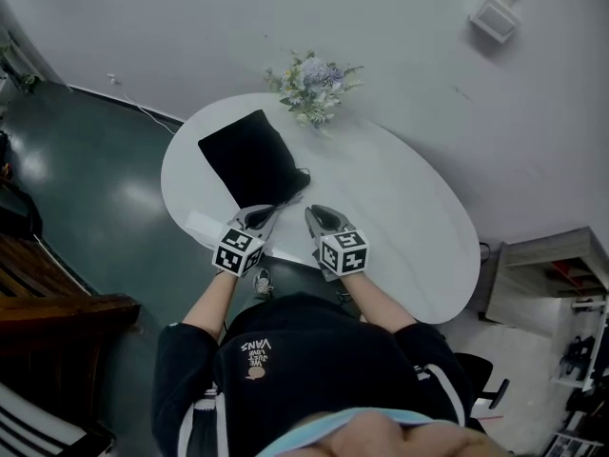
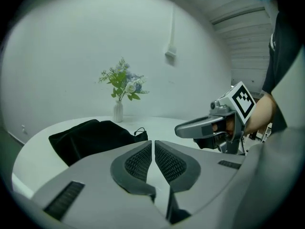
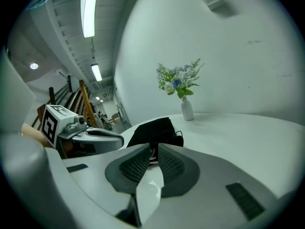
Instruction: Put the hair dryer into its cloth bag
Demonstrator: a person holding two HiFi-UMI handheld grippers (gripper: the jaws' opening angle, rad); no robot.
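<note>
Head view: a black cloth bag (image 1: 252, 160) lies flat on the left part of the white oval table (image 1: 409, 217), with its drawstring end towards the person. A vase of flowers (image 1: 312, 84) stands at the table's far edge. The left gripper (image 1: 269, 209) points at the bag's near end, and the right gripper (image 1: 319, 213) hovers just beside it over bare tabletop. The hair dryer cannot be made out.

Left gripper view: the jaws are clenched with only a sliver between the pads (image 2: 139, 162), and they grasp nothing. The bag lies ahead to the left, its cord (image 2: 139, 130) curling off the near corner. The right gripper reaches in from the right.

Right gripper view: the jaws stand narrowly apart with nothing in them. The bag sits straight ahead beyond the tips. The left gripper is alongside on the left.
</note>
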